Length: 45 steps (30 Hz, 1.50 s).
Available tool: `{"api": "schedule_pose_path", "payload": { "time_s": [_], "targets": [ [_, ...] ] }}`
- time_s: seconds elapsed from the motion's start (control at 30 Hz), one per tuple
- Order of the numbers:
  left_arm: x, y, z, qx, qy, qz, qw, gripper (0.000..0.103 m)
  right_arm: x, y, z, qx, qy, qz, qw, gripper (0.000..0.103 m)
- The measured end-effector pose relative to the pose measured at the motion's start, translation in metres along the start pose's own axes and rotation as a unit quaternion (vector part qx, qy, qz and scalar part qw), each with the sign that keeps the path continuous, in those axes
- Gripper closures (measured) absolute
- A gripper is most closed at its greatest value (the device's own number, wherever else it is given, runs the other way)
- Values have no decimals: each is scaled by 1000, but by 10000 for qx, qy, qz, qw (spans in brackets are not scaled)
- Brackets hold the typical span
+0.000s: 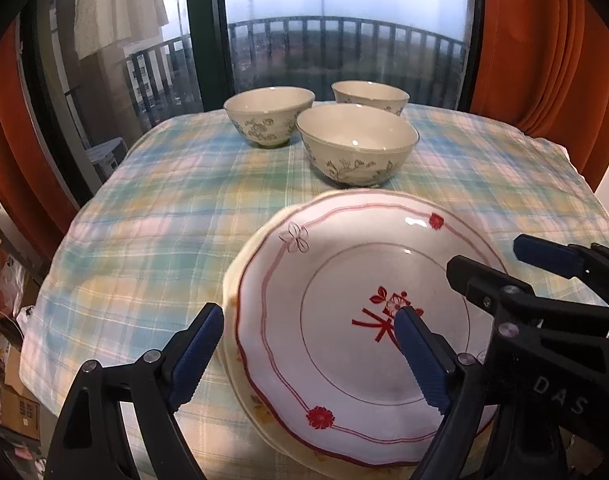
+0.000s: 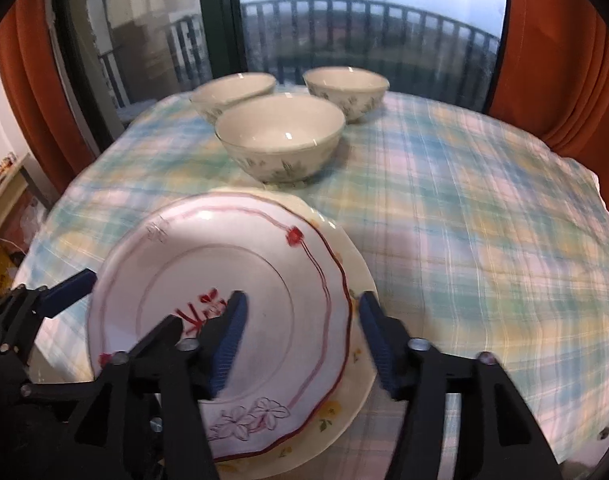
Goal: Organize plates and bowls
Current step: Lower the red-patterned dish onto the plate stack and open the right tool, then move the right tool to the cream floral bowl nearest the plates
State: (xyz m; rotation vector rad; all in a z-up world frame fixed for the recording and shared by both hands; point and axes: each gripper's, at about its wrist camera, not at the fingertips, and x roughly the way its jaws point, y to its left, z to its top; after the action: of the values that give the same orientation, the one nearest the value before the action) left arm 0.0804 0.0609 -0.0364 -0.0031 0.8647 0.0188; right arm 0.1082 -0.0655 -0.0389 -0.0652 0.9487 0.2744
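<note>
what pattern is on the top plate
White top plate with red scalloped rim lines, red flowers and a red centre motif; clearest in left wrist view.

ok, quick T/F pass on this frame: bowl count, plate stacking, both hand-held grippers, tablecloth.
1. Three bowls stand on the table. True: front bowl, back-left bowl, back-right bowl.
2. The bowls are nested together. False: each stands separately on the plaid tablecloth.
3. The red-trimmed plate lies on a cream plate. True.
4. The left hand-held gripper is shut on the plate. False: its jaws are open, straddling the plate's left edge.
5. The right hand-held gripper is open. True.
6. The tablecloth is plain white. False: pastel plaid.
</note>
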Motion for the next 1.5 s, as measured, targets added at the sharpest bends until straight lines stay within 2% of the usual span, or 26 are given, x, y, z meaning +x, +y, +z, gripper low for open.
{"api": "schedule_pose_path", "payload": {
  "time_s": [0.33,0.67,0.77,0.9,1.1,1.2,1.27,1.33,1.5],
  "targets": [
    [-16,0,35,-108,-365,125,9992,14,-16,-5,29,210,-289,139,9993,32],
    [6,-5,78,-277,-527,284,9978,15,-3,-20,70,292,-561,38,9980,31],
    [14,-6,90,-333,-711,327,9964,22,5,-26,86,361,-583,-6,9976,28],
    [30,-4,108,-311,-655,293,9969,24,17,-29,105,289,-685,-108,9972,28],
    [54,-4,128,-182,-699,460,9963,28,38,-31,126,36,-902,26,9959,28],
    [72,0,136,-240,-464,390,9979,29,55,-35,136,123,-736,251,9969,28],
    [83,2,140,-298,-319,339,9985,30,65,-37,140,106,-670,249,9974,28],
    [90,1,142,-329,-269,405,9983,38,73,-37,143,93,-637,223,9977,28],
    [108,-1,145,-244,-36,391,9989,44,94,-42,149,180,-460,279,9984,28]
  ]
}}
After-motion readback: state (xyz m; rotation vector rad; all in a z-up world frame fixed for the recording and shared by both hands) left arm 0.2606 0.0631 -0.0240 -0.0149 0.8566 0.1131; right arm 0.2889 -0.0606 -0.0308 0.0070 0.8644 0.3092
